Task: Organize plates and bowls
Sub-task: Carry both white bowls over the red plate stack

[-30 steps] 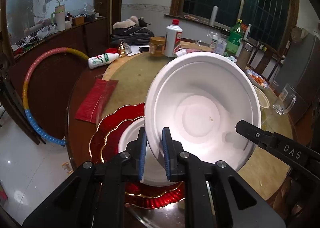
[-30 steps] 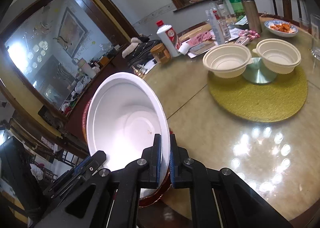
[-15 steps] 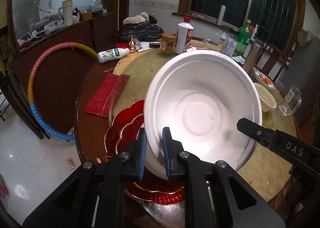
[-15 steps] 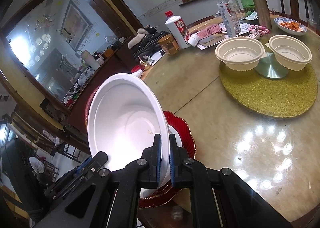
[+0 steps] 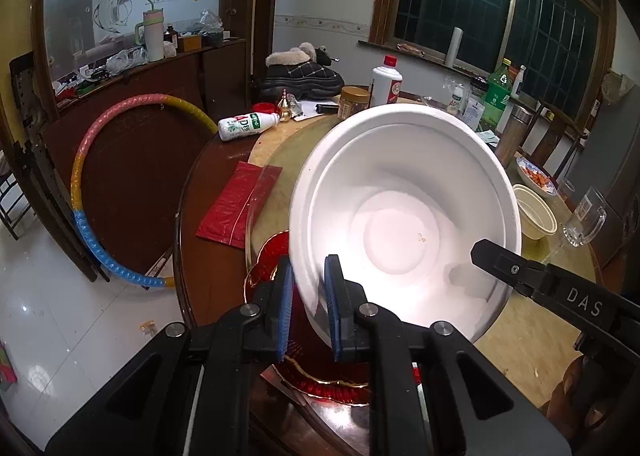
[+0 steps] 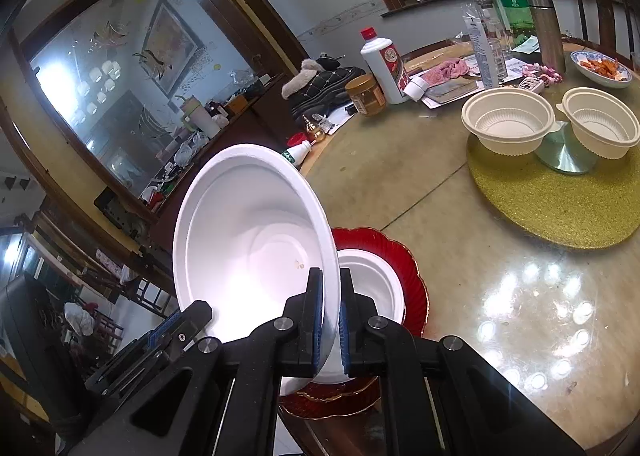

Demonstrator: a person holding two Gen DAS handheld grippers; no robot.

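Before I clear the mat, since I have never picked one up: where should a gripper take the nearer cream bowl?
Take the cream bowl by its rolled rim, probably on the side facing the right gripper, coming down from above with one finger inside and one outside. It stands upright and open on the gold mat, and its ribbed wall flares outward, so the rim gives the surest pinch. Avoid the far side, where the second bowl sits close.

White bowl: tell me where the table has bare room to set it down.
Bare tabletop lies between the red plate and the gold mat, and nearer, right of the plate. Crowded: the far edge around the white bottle; the mat holds two beige bowls.
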